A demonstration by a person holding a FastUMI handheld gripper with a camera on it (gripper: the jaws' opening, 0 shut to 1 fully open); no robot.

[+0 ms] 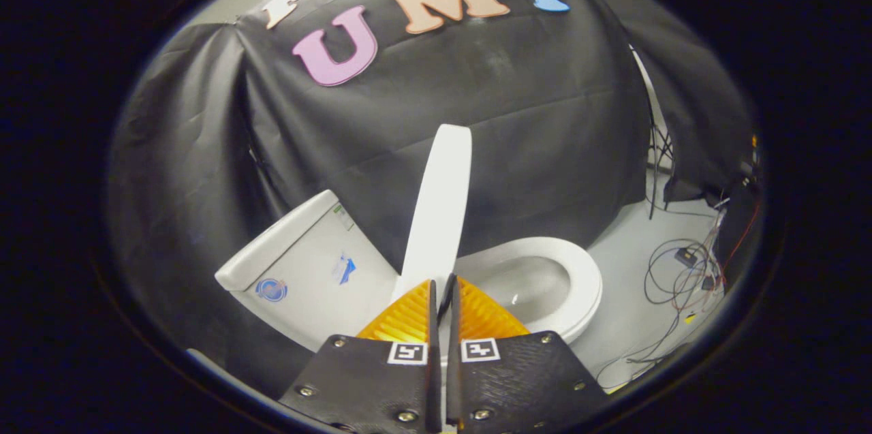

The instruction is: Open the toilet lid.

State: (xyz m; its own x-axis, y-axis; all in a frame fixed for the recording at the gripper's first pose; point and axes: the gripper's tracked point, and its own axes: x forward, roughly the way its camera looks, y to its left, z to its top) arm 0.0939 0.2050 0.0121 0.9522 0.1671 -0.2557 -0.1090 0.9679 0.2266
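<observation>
The tool [443,284] sits nearest, its two fingers [409,315] drawn almost together with only a thin slit between them. Whether the lower edge of the lid is pinched in that slit cannot be told; the tips come right up against it.

Just ahead of the fingers the lid [439,209] stands raised, nearly upright and seen edge-on, rising as a narrow white strip from the tips toward the cloth behind. To the right of the lid and slightly beyond the fingers lies the seat [579,277], down on the rim, with the bowl [524,284] open inside it. To the left of the lid stands the tank [300,264], tilted in this view, with small stickers on its side and its cover in place.

The toilet stands on a pale floor [627,318]. Far right on the floor lies a tangle of cables [681,270]. Behind everything hangs the black cloth wall [477,107] of the booth.
</observation>
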